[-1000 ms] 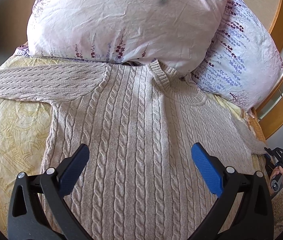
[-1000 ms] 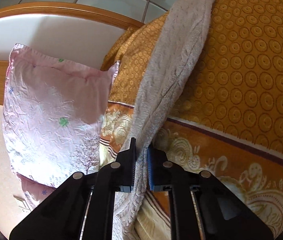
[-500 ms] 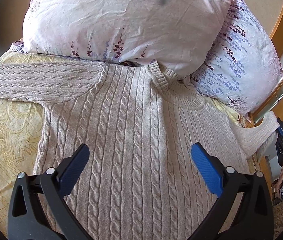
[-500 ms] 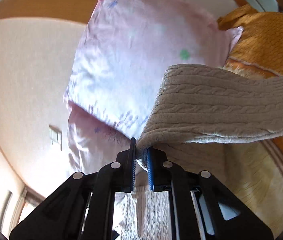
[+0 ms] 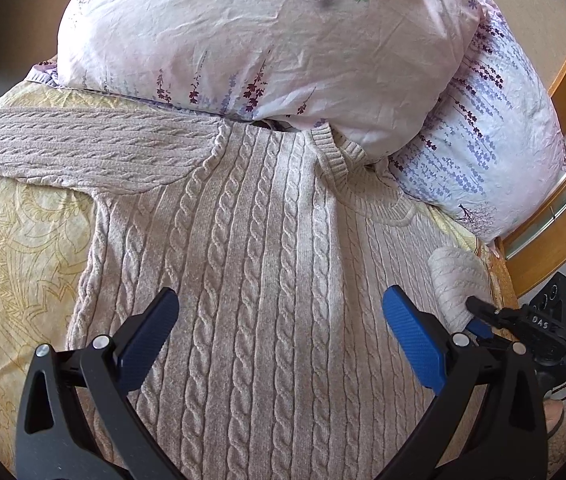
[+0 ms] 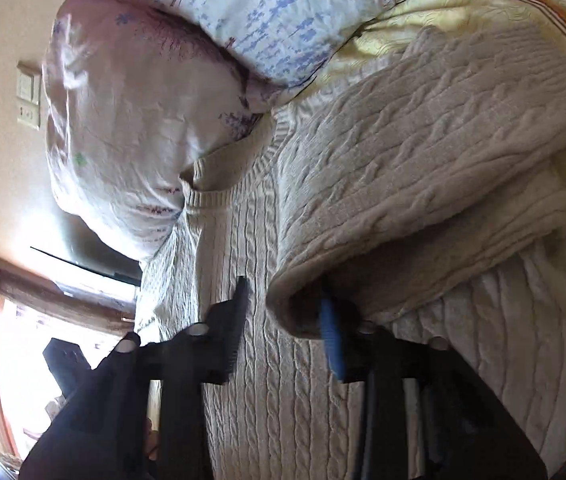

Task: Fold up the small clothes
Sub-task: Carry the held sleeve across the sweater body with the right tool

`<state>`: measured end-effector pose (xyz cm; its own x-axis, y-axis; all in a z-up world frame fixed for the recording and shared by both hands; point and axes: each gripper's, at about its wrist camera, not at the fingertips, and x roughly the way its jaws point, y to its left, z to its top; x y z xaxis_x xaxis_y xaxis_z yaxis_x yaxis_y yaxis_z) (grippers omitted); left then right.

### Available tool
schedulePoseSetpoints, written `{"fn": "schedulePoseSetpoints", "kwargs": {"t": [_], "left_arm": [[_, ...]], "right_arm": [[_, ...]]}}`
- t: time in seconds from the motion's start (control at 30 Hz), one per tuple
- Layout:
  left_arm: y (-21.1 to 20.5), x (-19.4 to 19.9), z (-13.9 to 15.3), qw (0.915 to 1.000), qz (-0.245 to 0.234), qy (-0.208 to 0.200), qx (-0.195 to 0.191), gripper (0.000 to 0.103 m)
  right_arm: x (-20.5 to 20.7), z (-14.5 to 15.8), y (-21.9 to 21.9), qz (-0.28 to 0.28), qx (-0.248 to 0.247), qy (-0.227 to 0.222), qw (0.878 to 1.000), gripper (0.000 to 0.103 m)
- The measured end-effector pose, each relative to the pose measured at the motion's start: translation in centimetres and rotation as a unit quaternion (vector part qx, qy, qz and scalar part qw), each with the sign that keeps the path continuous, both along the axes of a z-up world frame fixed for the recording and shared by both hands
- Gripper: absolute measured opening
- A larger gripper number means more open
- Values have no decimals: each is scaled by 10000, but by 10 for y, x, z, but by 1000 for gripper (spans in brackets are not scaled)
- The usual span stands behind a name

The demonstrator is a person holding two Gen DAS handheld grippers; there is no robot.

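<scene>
A beige cable-knit sweater (image 5: 267, 248) lies flat on the bed, its neck toward the pillows. Its left sleeve (image 5: 83, 148) stretches out flat to the left. My left gripper (image 5: 279, 300) hovers open over the sweater's lower body, nothing between its blue pads. The right sleeve (image 6: 423, 168) is folded in over the sweater's body. My right gripper (image 6: 283, 320) is at its cuff (image 6: 295, 308). Its jaws are opening: the cuff sits between them against the blue pad (image 6: 331, 340), no longer pinched. The left wrist view shows this gripper (image 5: 477, 316) at the sweater's right edge, by the cuff (image 5: 457, 280).
Two floral pillows (image 5: 267, 36) (image 5: 495, 140) lean at the head of the bed and overlap the sweater's collar. A yellow patterned bedspread (image 5: 15, 248) lies under the sweater. A wooden bed frame (image 5: 551, 248) runs along the right. A wall switch (image 6: 29, 100) and a bright window (image 6: 23, 360) lie beyond.
The right gripper lifted the sleeve from the bed's side and swung it over onto the sweater's body, rolling as it went. Its jaws have parted from the cuff. The left gripper stayed put.
</scene>
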<state>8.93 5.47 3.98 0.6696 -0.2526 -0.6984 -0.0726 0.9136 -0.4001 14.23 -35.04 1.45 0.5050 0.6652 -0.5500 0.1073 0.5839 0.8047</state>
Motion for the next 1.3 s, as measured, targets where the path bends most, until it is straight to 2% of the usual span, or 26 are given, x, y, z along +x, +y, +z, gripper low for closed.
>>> {"fn": "schedulePoseSetpoints", "kwargs": {"t": [0.03, 0.17, 0.33, 0.4, 0.43, 0.47, 0.53, 0.6, 0.73, 0.87, 1.03, 1.3], "left_arm": [[0, 1, -1, 10000, 5, 35, -18, 101], [0, 3, -3, 9999, -4, 73, -70, 101], [-1, 6, -5, 9999, -38, 90, -94, 101], [-1, 9, -7, 9999, -46, 112, -107, 101], [0, 10, -7, 9998, -48, 122, -121, 101], [0, 10, -8, 9998, -47, 133, -132, 101], [0, 12, -9, 9998, -35, 153, -151, 101], [3, 12, -10, 9997, 2, 146, -181, 101], [12, 12, -13, 9992, 184, 180, -298, 101], [25, 13, -19, 9968, 446, 268, -608, 101], [40, 8, -16, 9954, 700, 136, -641, 101], [75, 7, -15, 9891, 1271, 33, -746, 101]], "right_arm": [[3, 0, -10, -195, 90, -20, 9998, 62], [-3, -4, -58, -1060, 418, 39, 9935, 62], [-8, -24, -113, -2254, 776, 269, 9708, 60], [-9, -34, -128, -2575, 1018, 330, 9603, 53], [-7, -39, -132, -2636, 1038, 418, 9581, 45], [-4, -44, -131, -2656, 978, 507, 9578, 30], [3, -50, -132, -2670, 1024, 590, 9564, 11], [6, -46, -124, -2649, 1270, 391, 9551, 11], [27, -16, -87, -1997, 1773, -103, 9636, 10], [56, 8, -22, -978, 2025, -274, 9740, 10], [86, 11, 70, 344, 1624, -67, 9861, 9], [114, 17, 171, 1587, 797, 14, 9841, 9]]}}
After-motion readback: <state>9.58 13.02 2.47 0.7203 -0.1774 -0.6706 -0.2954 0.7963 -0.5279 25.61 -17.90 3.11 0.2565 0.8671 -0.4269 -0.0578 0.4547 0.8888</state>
